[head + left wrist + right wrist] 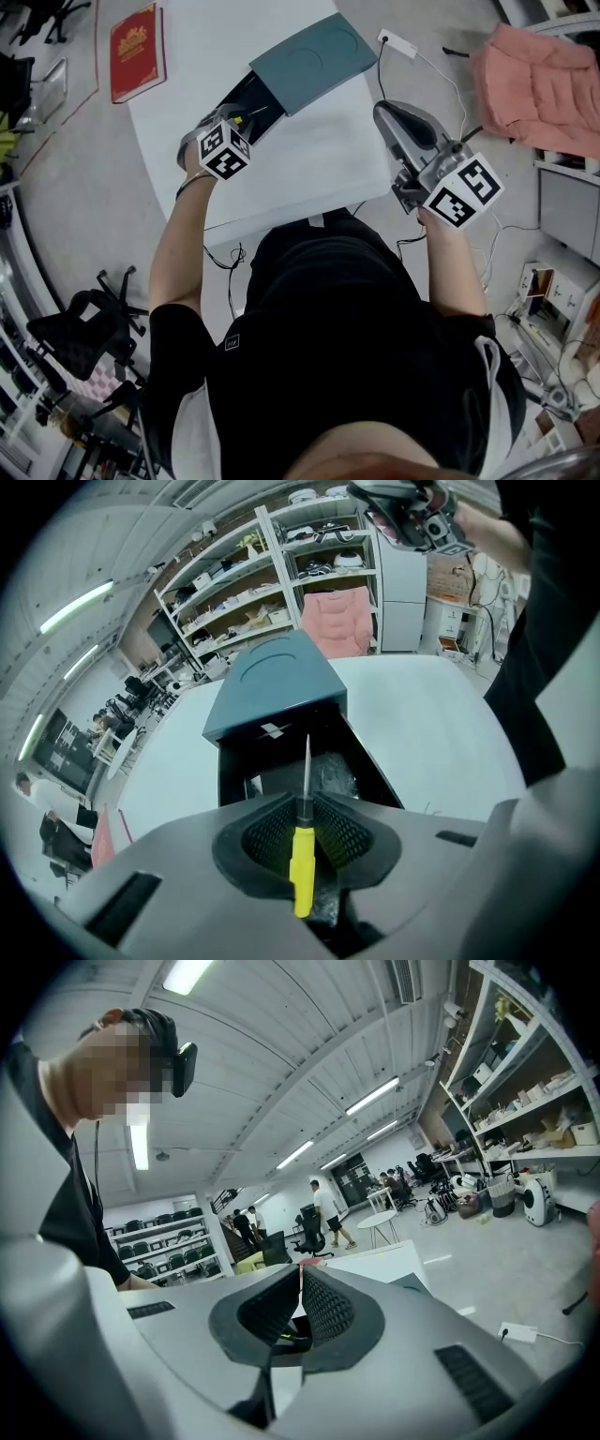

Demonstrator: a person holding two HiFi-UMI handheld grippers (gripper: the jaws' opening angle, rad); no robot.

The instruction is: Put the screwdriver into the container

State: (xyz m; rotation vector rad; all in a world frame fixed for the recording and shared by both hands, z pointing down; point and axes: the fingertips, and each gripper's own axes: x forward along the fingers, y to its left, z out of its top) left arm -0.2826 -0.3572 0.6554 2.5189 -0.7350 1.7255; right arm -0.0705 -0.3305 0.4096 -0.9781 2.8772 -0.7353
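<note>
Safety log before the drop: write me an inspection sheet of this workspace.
Surface: white table, carrying the container.
Job's things: yellow-handled screwdriver gripped; black container open, teal lid slid back.
Clutter: red book beside the table's left edge.
Grippers: left gripper shut on the screwdriver, shaft towards the container; right gripper shut, empty, off the table's right.
Cables: white power strip and lead on floor.
Surroundings: pink cushion, shelves, office chair.

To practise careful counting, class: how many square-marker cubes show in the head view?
2. One cube rides the left tongs by the container; the other cube rides the right tongs beyond the table's right edge. None seems hidden.
</note>
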